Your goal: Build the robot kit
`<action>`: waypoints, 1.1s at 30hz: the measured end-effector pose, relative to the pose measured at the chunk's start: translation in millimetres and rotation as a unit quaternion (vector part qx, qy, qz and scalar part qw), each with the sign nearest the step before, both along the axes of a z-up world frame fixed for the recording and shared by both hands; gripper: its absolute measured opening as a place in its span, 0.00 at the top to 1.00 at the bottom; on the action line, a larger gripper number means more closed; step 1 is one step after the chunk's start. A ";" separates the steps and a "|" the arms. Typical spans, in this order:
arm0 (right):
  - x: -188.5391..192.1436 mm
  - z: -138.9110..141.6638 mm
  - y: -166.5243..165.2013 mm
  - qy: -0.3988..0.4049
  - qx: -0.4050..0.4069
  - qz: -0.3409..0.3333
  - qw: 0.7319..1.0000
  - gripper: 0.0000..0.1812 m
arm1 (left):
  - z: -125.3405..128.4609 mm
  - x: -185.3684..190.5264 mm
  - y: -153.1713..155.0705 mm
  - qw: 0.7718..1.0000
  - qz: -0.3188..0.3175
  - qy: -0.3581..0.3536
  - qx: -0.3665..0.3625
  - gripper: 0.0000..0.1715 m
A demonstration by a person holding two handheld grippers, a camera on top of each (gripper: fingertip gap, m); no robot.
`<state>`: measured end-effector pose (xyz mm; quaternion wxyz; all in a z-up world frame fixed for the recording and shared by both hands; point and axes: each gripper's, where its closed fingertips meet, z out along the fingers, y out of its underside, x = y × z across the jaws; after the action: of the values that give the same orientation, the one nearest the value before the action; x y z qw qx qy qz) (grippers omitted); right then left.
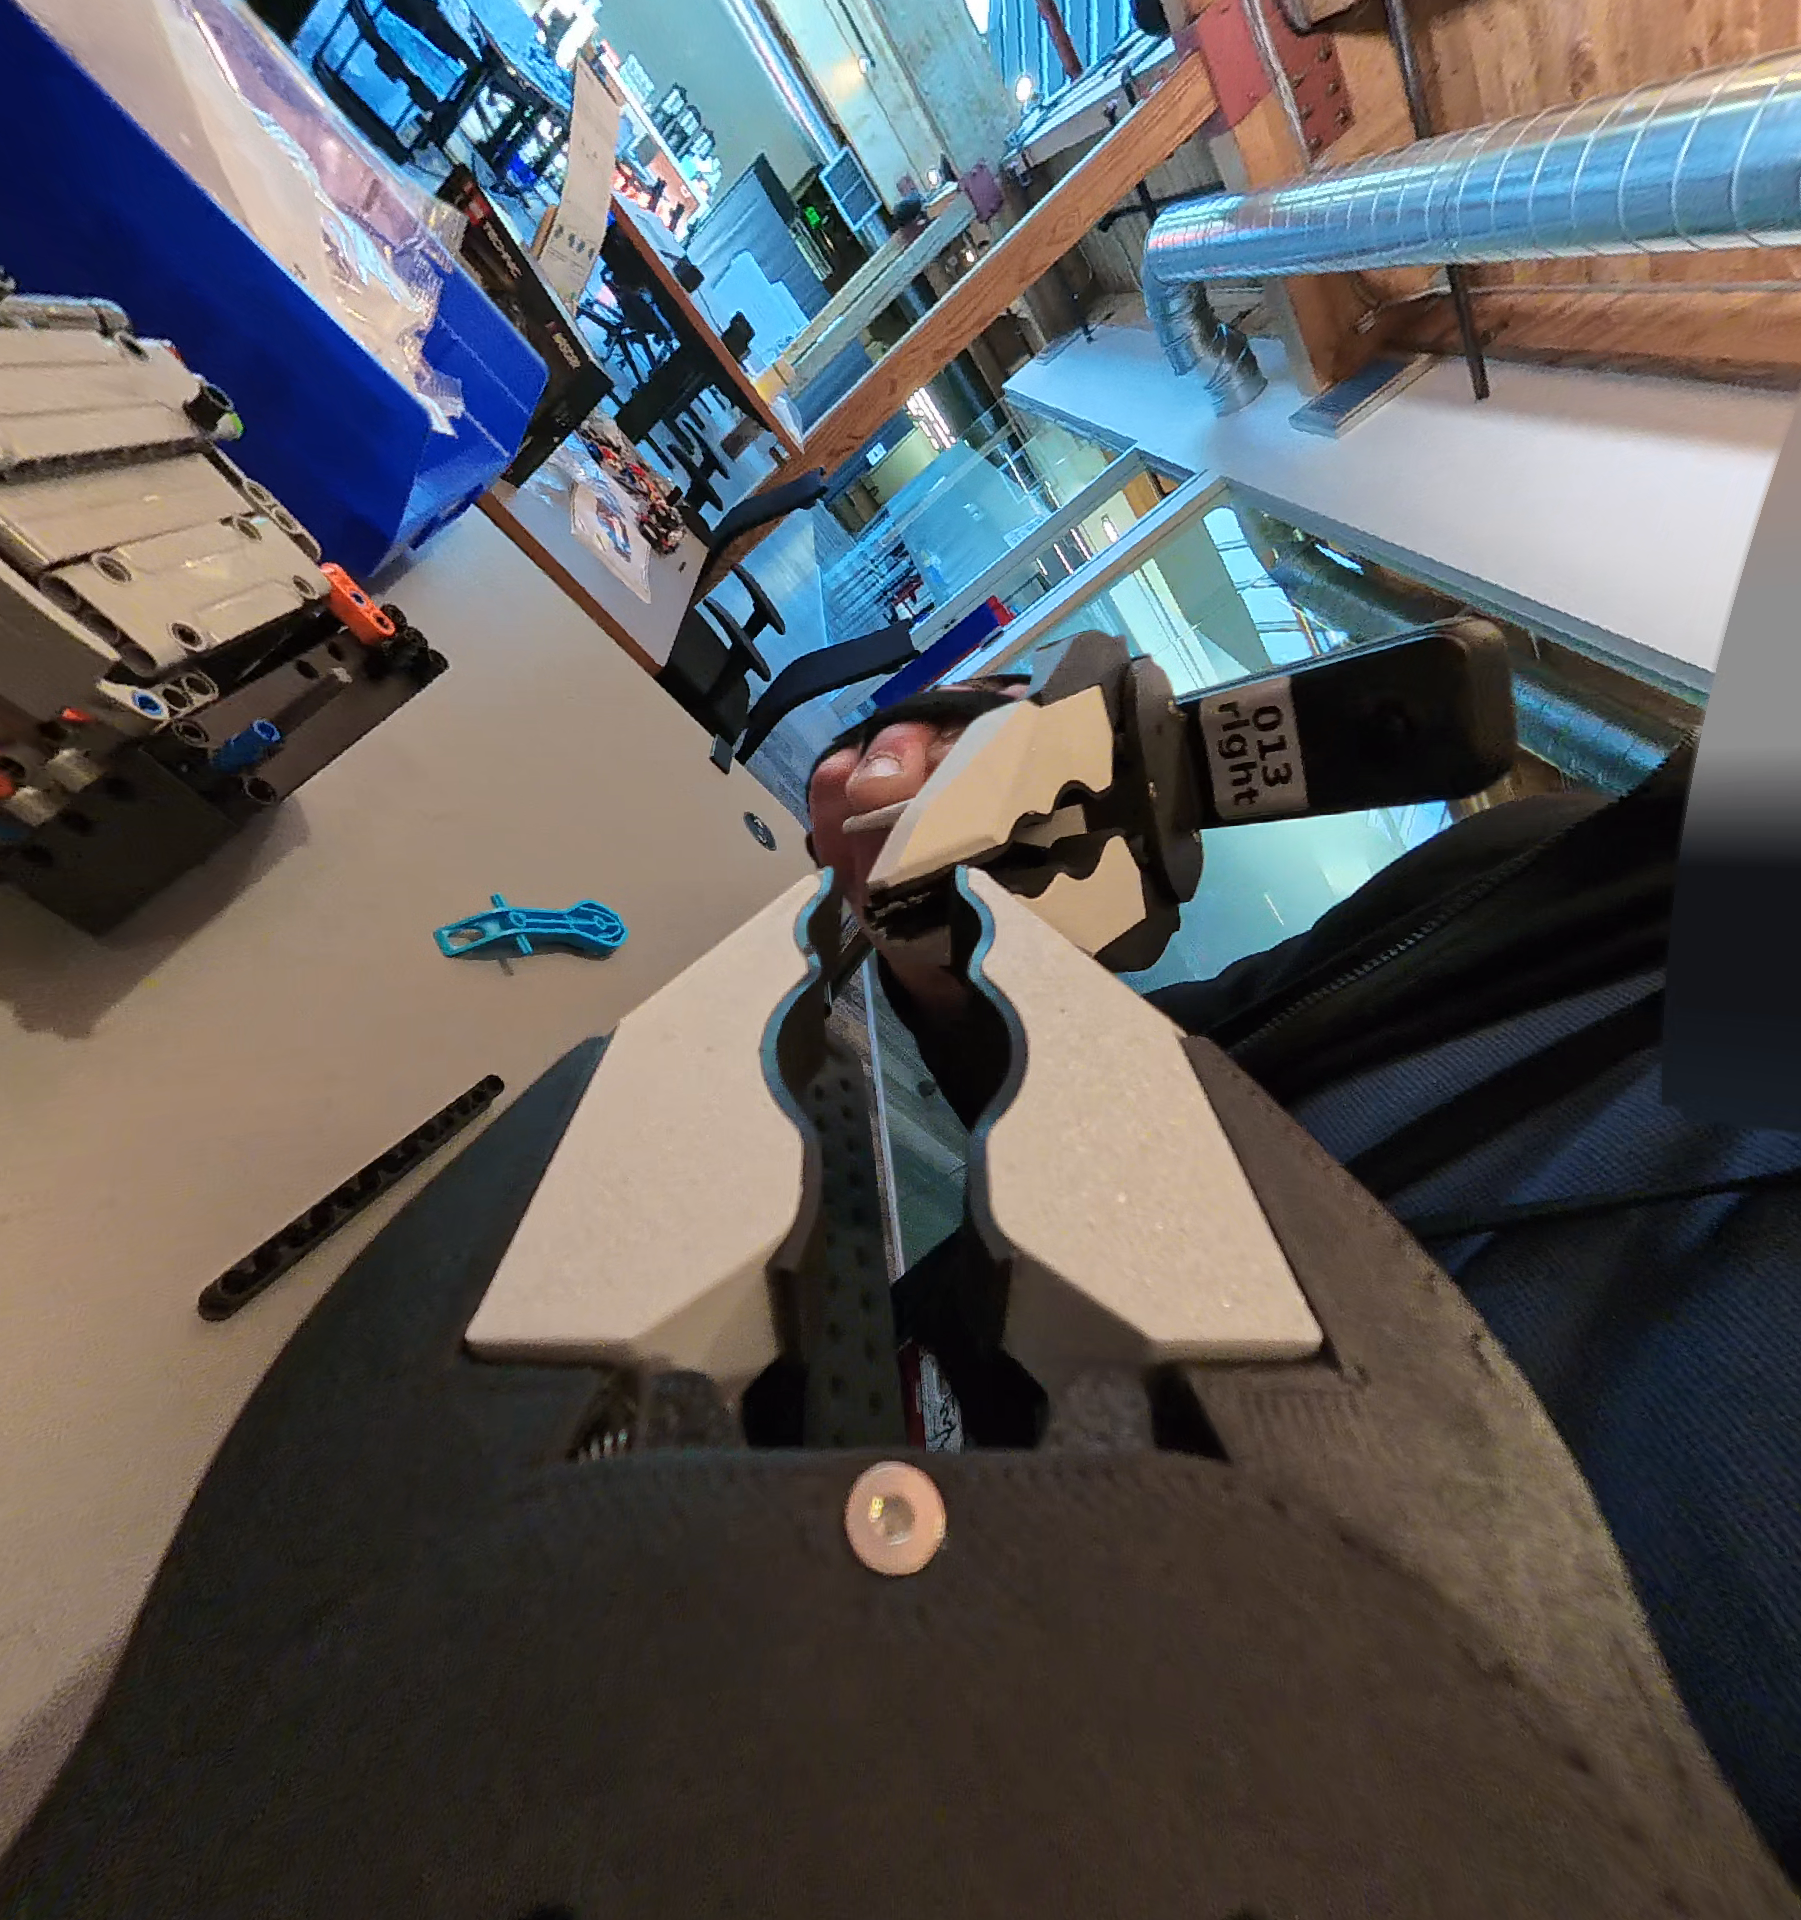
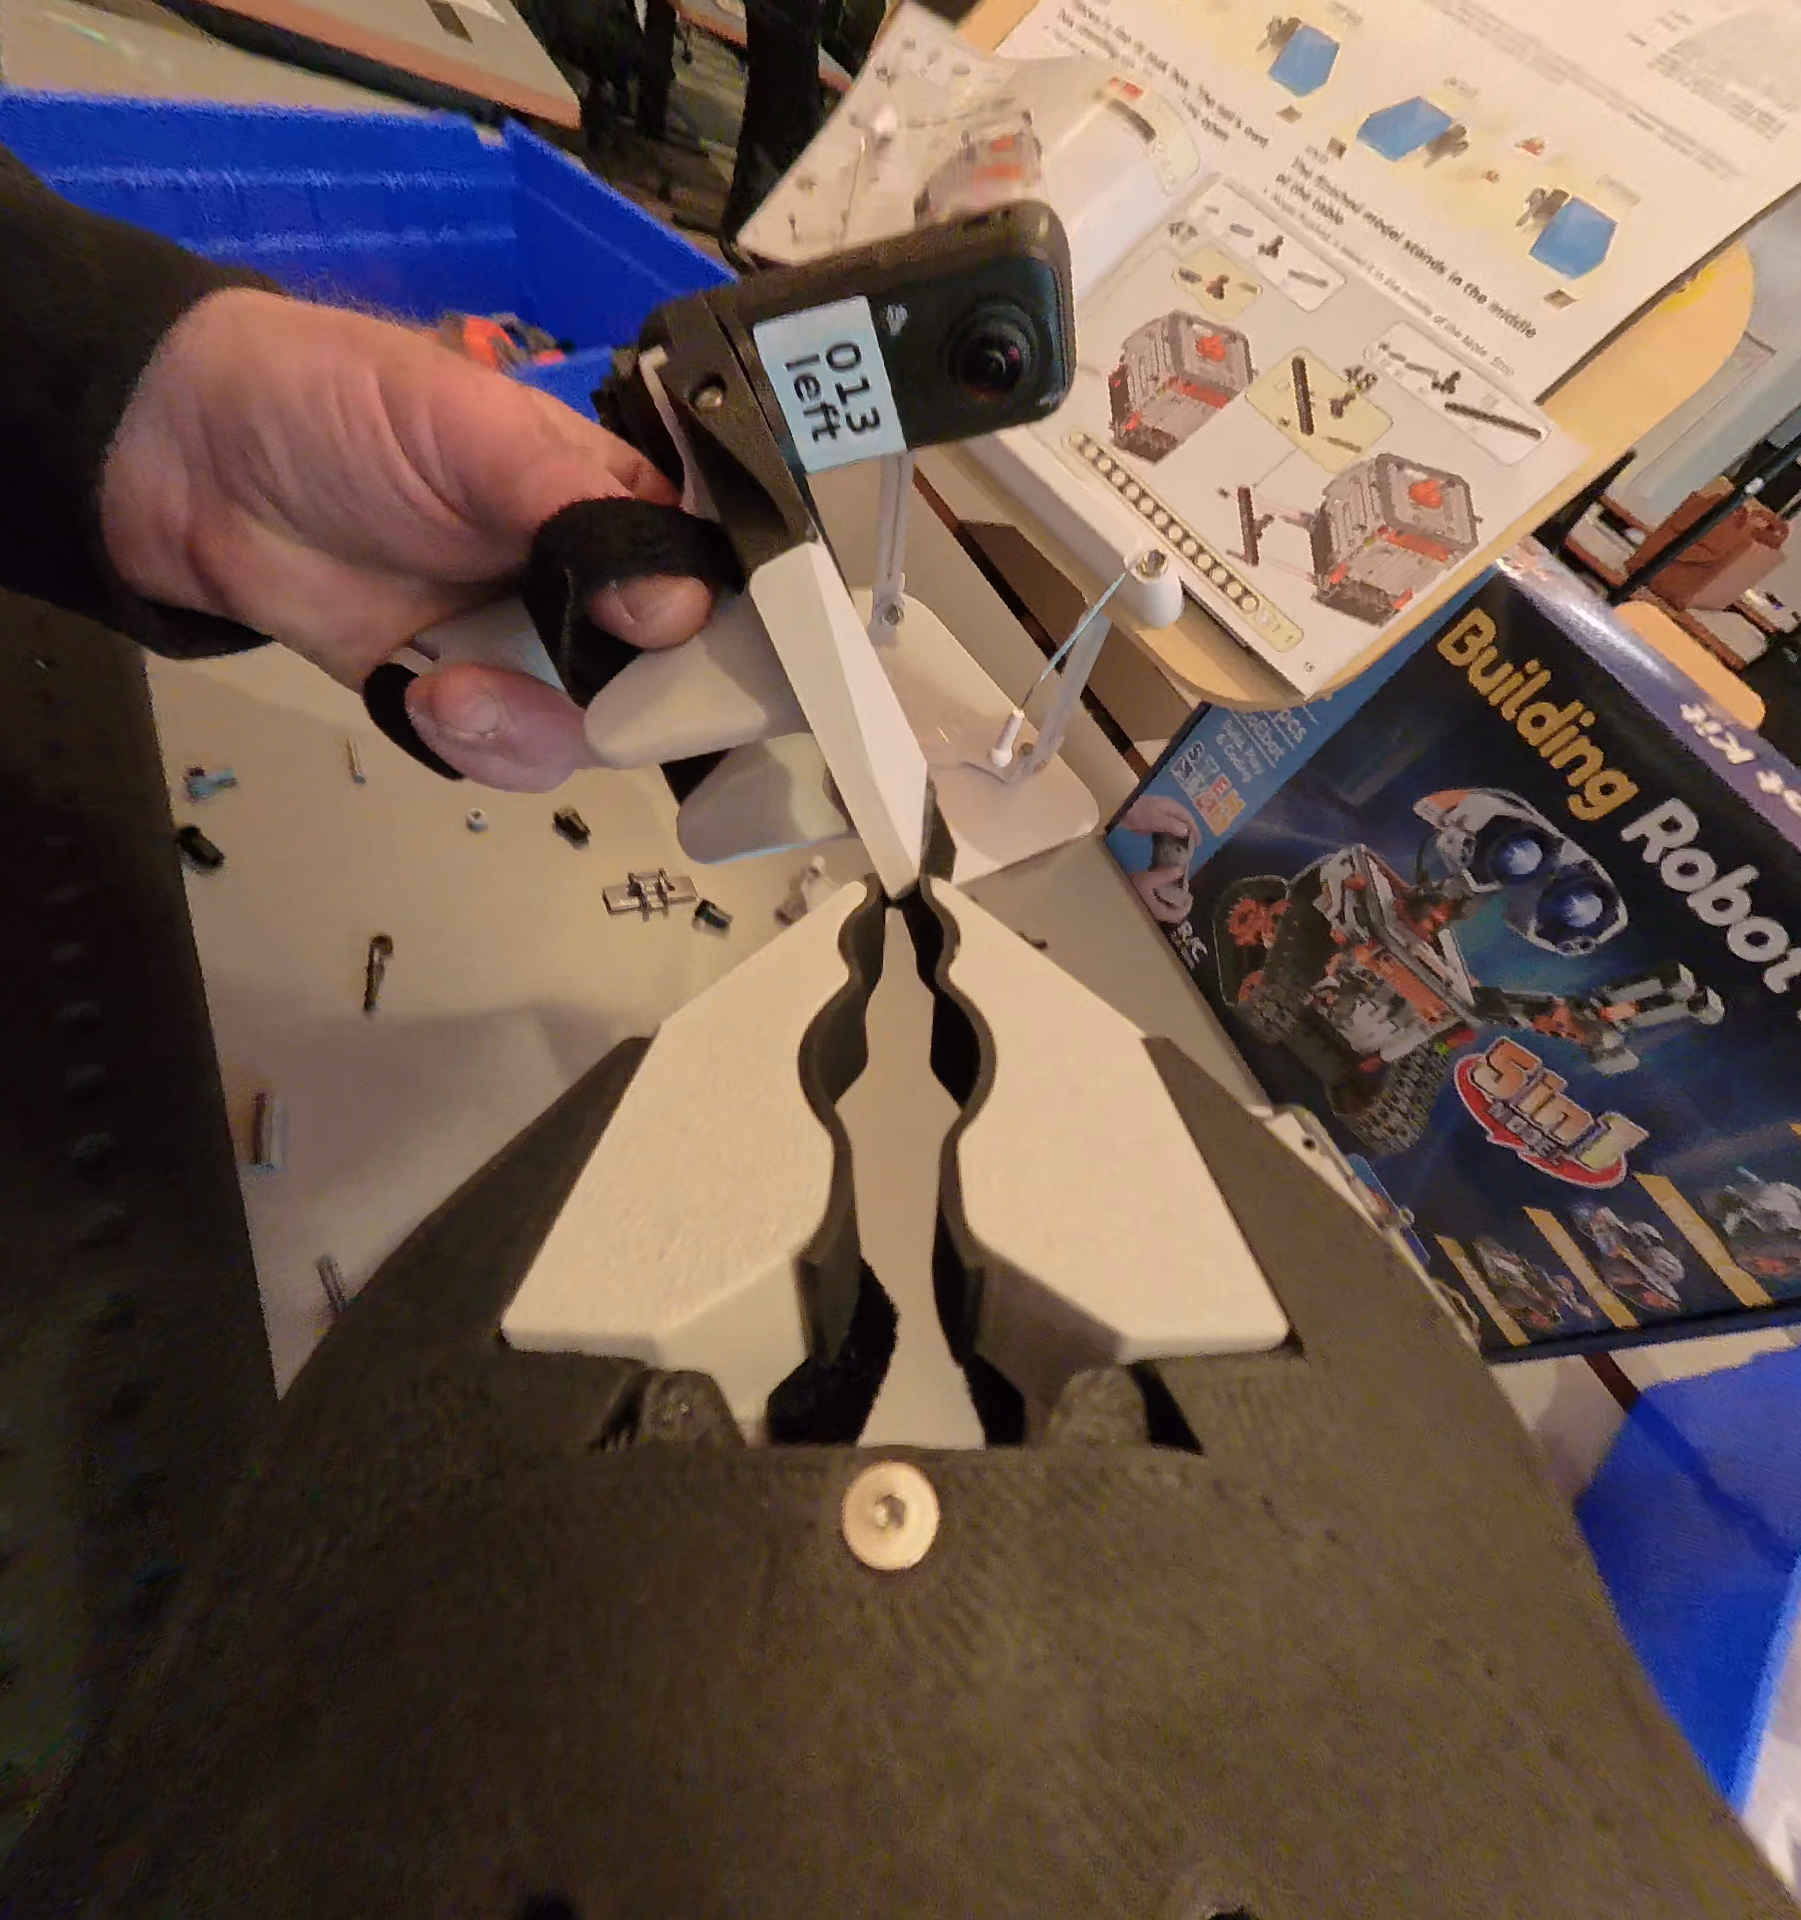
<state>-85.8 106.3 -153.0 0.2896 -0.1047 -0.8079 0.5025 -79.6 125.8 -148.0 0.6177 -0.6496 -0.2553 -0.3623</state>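
A: L gripper jaws clamped on long black perforated plastic beam, axis along fingers, above table's near edge.
B: R gripper tip-to-tip w/ it, jaws nearly together; grip unclear.

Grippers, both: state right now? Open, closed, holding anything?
Left gripper: closed, tips nearly meeting on a small dark part; the part can't be identified.
Right gripper: closed, tip to tip with the left, apparently on the same part.
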 end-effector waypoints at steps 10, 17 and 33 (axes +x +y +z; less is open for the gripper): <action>6.5 -27.3 21.7 -0.008 0.056 -0.015 0.998 0.99 | -1.6 -10.5 -2.8 1.000 0.004 -0.005 -0.016 0.89; -29.0 -39.8 97.7 -0.094 -0.002 -0.095 0.991 0.99 | -40.1 -28.9 8.9 0.978 0.018 0.154 -0.136 0.86; -81.8 -96.9 151.6 -0.152 0.152 -0.081 0.973 0.99 | -118.2 -90.5 75.2 0.836 0.028 0.462 -0.295 0.85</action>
<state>-167.6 257.9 -250.0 0.2159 -0.1994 -0.8981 0.3271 -170.1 201.0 -266.3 0.4529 -0.8854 -0.0532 0.0903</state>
